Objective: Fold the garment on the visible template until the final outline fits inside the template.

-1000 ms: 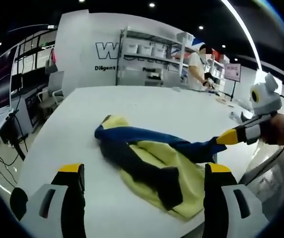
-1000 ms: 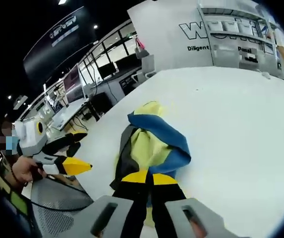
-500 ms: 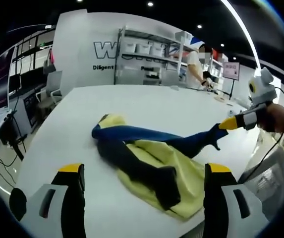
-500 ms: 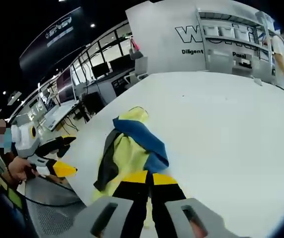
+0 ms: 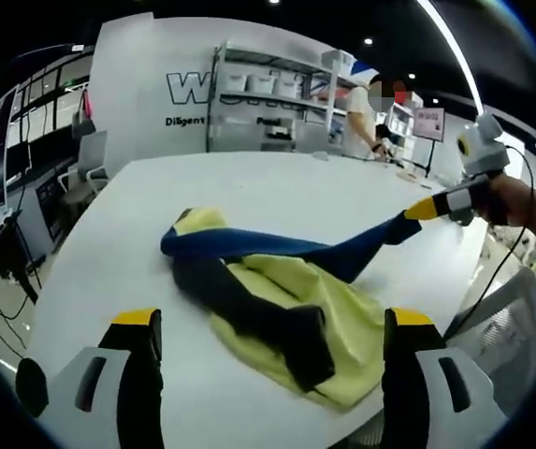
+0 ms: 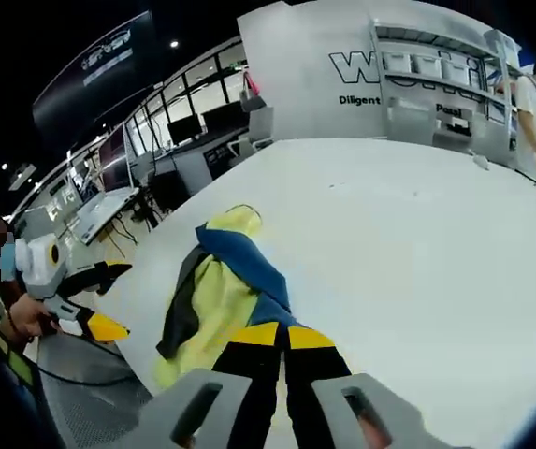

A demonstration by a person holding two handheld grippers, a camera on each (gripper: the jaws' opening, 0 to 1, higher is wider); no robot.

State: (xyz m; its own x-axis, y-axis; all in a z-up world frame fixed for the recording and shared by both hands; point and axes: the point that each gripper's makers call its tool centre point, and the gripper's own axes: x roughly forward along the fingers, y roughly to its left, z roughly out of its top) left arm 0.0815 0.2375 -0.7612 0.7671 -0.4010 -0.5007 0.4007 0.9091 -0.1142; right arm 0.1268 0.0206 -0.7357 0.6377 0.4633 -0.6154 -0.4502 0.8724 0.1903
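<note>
across the middle of the left gripper view lies the garment, yellow, blue and black, crumpled on the white table, blue sleeve drawn taut toward the upper right, long axis running that way. pinched at the sleeve end by the right gripper, jaws pressed together on cloth. left gripper spread wide, nearest the yellow hem, holding nothing.

Left claw jaws spread wide, right claw pinched closed
</note>
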